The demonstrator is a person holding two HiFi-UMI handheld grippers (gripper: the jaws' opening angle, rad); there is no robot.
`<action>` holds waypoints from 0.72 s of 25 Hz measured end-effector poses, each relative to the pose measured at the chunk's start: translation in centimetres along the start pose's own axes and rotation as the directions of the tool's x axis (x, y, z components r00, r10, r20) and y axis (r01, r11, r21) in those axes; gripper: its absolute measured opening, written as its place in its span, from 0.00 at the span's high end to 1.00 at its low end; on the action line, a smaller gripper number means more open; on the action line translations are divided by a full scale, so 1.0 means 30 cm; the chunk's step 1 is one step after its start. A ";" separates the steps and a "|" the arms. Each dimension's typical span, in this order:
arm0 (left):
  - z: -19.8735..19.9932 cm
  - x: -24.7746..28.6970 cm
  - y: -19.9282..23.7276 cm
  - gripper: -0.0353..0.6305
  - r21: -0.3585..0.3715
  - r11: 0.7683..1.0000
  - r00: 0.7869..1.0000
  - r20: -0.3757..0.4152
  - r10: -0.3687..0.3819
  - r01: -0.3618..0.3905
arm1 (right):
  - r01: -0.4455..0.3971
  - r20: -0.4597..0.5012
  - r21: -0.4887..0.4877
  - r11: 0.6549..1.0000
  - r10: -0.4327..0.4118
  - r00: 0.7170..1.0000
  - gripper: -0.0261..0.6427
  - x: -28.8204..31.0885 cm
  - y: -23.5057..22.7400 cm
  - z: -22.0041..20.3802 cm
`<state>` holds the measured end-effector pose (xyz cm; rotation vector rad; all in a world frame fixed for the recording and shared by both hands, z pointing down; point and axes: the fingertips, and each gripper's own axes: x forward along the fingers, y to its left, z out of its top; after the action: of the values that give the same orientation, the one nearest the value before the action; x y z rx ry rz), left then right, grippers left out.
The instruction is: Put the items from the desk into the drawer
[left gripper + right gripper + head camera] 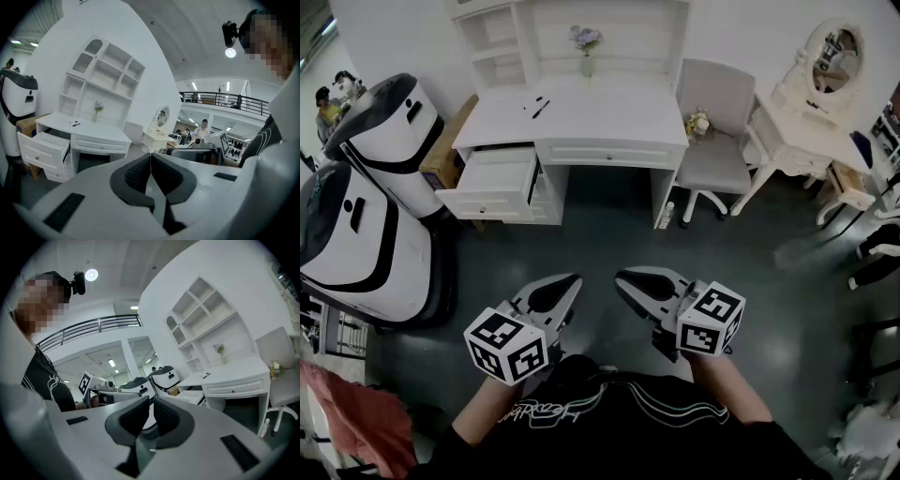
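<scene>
A white desk (pixel 609 117) with a shelf unit stands across the dark floor from me. Its upper left drawer (pixel 492 178) is pulled open. On the desktop lie two dark pens (pixel 540 109), and a small vase of flowers (pixel 586 47) stands at the back. Both grippers hang low in front of the person's body, well short of the desk. My left gripper (pixel 574 279) is shut, pads (pixel 140 171) together and empty. My right gripper (pixel 622 276) shows a narrow slit between its pads (pixel 136 416), with nothing in it. The left gripper view also shows the desk (pixel 93 132) and open drawer (pixel 44 146).
A grey chair (pixel 717 141) stands right of the desk, beside a white vanity table with an oval mirror (pixel 811 103). Two large white-and-black machines (pixel 384 141) and a cardboard box (pixel 441 155) stand at the left. A bottle (pixel 666 216) rests by the desk leg.
</scene>
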<state>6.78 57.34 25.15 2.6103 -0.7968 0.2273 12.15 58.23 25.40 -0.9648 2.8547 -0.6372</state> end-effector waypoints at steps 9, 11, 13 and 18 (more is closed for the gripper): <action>-0.001 0.076 -0.007 0.91 -0.004 1.000 1.000 -0.023 -0.012 0.011 | 0.008 0.011 0.012 1.000 -0.008 1.000 0.87 -0.031 -0.058 0.003; 0.007 0.088 -0.006 0.91 0.001 1.000 1.000 -0.028 -0.012 0.012 | 0.011 0.016 0.020 1.000 -0.011 1.000 0.87 -0.033 -0.069 0.009; 0.011 0.098 -0.002 0.91 0.006 1.000 0.999 -0.035 -0.011 0.011 | 0.008 0.020 0.023 1.000 -0.009 1.000 0.87 -0.033 -0.080 0.013; 0.025 0.116 0.041 0.91 0.008 1.000 0.999 -0.043 0.015 -0.015 | 0.005 0.028 0.036 0.999 -0.006 1.000 0.87 -0.006 -0.128 0.025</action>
<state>8.98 54.34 25.81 2.5980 -0.8020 0.2903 14.62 55.30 26.26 -0.9689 2.8077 -0.6678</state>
